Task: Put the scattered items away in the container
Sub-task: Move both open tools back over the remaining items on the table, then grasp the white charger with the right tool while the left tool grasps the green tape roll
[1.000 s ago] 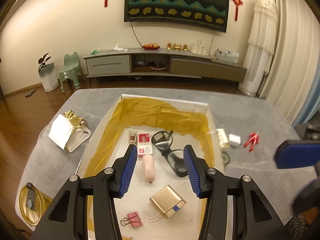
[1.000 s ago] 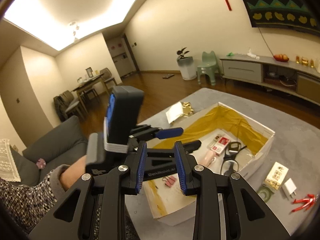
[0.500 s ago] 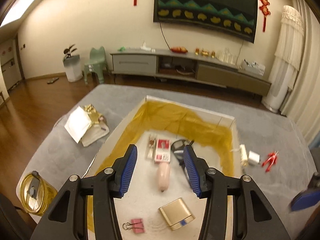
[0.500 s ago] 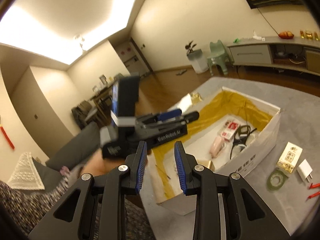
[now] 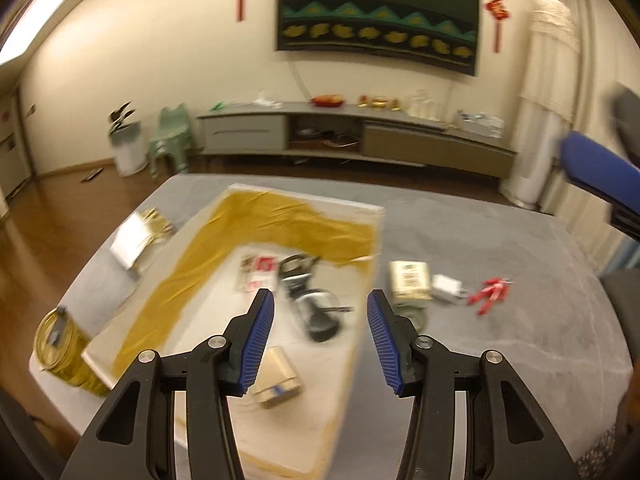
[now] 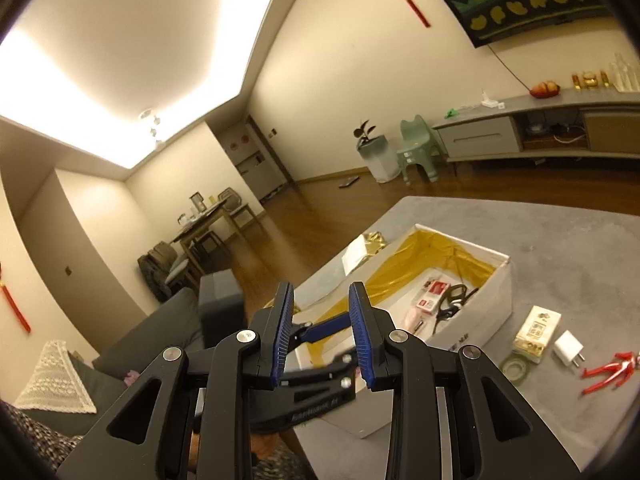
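Observation:
The white box with gold lining (image 5: 308, 200) holds black glasses (image 5: 310, 300), a gold case (image 5: 278, 376) and a red-and-white pack (image 5: 262, 272). On the grey table to its right lie a beige packet (image 5: 410, 286), a white charger (image 5: 446, 288), a red figure (image 5: 490, 290) and a green tape ring (image 5: 416, 318). My left gripper (image 5: 320, 344) is open and empty above the box's right wall; the view is blurred. My right gripper (image 6: 322, 340) is open and empty, high at the near left of the box (image 6: 496, 292), far from the beige packet (image 6: 538, 328), charger (image 6: 568, 348) and figure (image 6: 608, 368).
A gold-lidded jar (image 5: 60, 344) stands at the table's near left corner. White and gold wrapping (image 5: 136, 236) lies left of the box. A grey sofa (image 6: 132, 344) sits beside the table, and a TV cabinet (image 5: 360, 136) runs along the far wall.
My left gripper has swung right, from over the box's middle to its right wall. My right gripper has drawn back and up, still open.

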Motion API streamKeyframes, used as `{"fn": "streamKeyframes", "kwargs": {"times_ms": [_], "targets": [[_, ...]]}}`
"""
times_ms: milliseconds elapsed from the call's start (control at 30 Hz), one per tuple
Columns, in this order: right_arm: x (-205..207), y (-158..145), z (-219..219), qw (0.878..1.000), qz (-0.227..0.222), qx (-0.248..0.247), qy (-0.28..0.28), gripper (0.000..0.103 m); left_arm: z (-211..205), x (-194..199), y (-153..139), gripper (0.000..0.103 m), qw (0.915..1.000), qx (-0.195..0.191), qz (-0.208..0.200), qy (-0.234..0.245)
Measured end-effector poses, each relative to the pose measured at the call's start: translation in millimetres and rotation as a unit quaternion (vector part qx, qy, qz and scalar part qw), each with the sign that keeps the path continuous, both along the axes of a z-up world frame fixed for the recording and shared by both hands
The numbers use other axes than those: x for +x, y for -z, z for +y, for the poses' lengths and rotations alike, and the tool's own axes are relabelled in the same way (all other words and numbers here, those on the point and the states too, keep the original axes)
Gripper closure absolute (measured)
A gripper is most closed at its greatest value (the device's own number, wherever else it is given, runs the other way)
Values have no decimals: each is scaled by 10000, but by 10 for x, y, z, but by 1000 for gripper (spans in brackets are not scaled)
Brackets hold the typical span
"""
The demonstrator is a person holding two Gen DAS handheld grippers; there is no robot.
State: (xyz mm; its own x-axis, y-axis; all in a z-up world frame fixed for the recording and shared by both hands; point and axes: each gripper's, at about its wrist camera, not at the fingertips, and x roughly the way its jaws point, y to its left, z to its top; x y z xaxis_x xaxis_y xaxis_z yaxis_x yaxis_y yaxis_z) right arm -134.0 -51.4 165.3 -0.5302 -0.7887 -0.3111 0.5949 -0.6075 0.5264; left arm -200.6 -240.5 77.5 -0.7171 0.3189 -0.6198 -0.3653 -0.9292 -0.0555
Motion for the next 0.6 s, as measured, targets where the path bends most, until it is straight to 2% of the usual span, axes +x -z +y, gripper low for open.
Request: {"fn": "streamKeyframes", "kwargs": {"times_ms": [133, 233, 400, 600], "targets": [[-97, 4, 165, 9999, -56, 48, 119, 71, 304, 84, 96, 46, 9986, 95, -134, 503], [-190, 83, 249, 9995, -182, 108, 217, 71, 568, 102, 234, 46, 9959, 24, -252, 870], [-309, 211, 322, 9981, -352, 332, 389, 71, 829, -32, 466, 44, 9928, -23, -447, 1110], [-432, 390, 437, 9939, -444, 749, 670, 71, 994, -251, 783, 43, 9899, -9, -807, 1169]]}}
